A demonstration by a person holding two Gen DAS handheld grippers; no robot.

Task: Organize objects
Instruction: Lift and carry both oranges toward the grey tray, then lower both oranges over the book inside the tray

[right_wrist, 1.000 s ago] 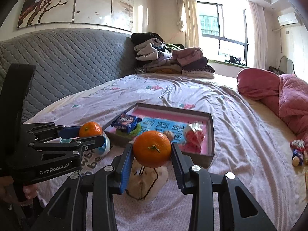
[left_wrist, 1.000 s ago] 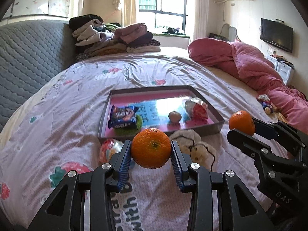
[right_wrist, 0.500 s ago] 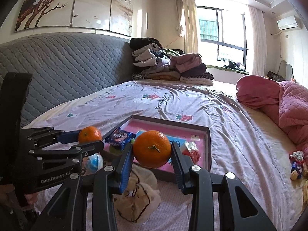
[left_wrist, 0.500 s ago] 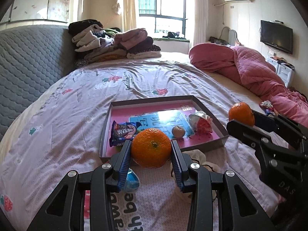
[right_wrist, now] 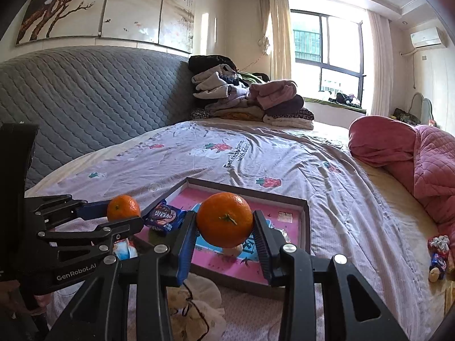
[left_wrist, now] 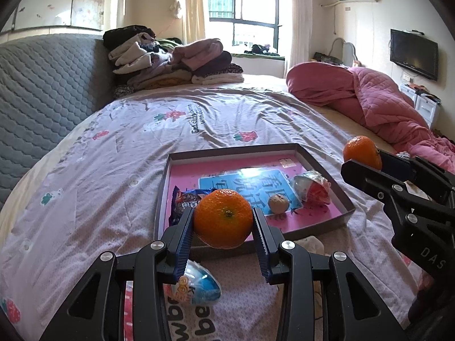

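**Bedroom bed, two oranges held over the tray**

Sunlight is coming through the window onto a bed [left_wrist: 119, 170] covered with a lilac printed sheet, and you are working above it with both claws.

Your left claw [left_wrist: 223, 223] is clenching an orange [left_wrist: 223, 218] between its ridged blue pads, holding it in the air over the near edge of the shallow tray [left_wrist: 162, 193]. Your right claw [right_wrist: 224, 228] is gripping a second orange [right_wrist: 224, 220] the same way, hovering above the tray's near right part.

Inside the tray a blue snack packet [left_wrist: 184, 201] is lying at the near left, a small brown nut [left_wrist: 278, 203] is sitting near the middle, and a crinkled red-and-white wrapper [left_wrist: 312, 189] is resting at the right side. On the sheet just in front of the tray, a blue-and-white egg-shaped toy [left_wrist: 196, 285] is lying beneath your left claw, and a cream cloth pouch [right_wrist: 196, 304] is lying below your right one.

A pink quilt [left_wrist: 378, 105] is bunched at the bed's right side.
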